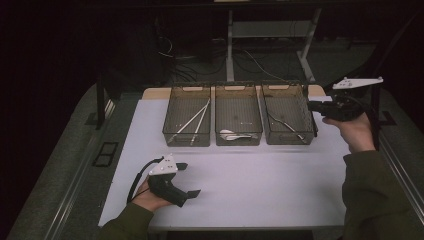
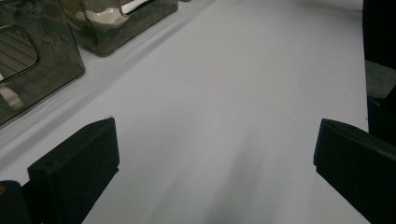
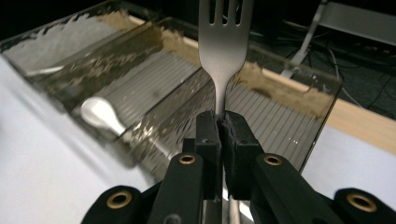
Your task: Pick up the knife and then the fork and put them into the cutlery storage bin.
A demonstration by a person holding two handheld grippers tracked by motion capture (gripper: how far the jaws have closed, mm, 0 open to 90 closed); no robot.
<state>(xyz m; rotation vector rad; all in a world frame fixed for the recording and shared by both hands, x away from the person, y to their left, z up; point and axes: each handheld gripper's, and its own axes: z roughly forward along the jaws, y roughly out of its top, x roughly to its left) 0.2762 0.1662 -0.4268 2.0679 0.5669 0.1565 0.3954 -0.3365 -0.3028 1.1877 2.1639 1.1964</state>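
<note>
Holding a fork (image 3: 225, 44) above the right-hand bin (image 1: 288, 114).
Your right gripper (image 3: 221, 125) has its fingers pinching the fork's neck, tines pointing away, at the far right; your left gripper (image 1: 187, 179) rests near-left on the surface (image 1: 260, 175), fingers spread.

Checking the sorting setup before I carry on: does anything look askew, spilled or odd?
Nothing stands out. The three bins sit in a straight row with cutlery inside. The right gripper holds a fork cleanly by its neck; the left gripper rests open above the white table.

Dim room; lit table; bins blurred.
</note>
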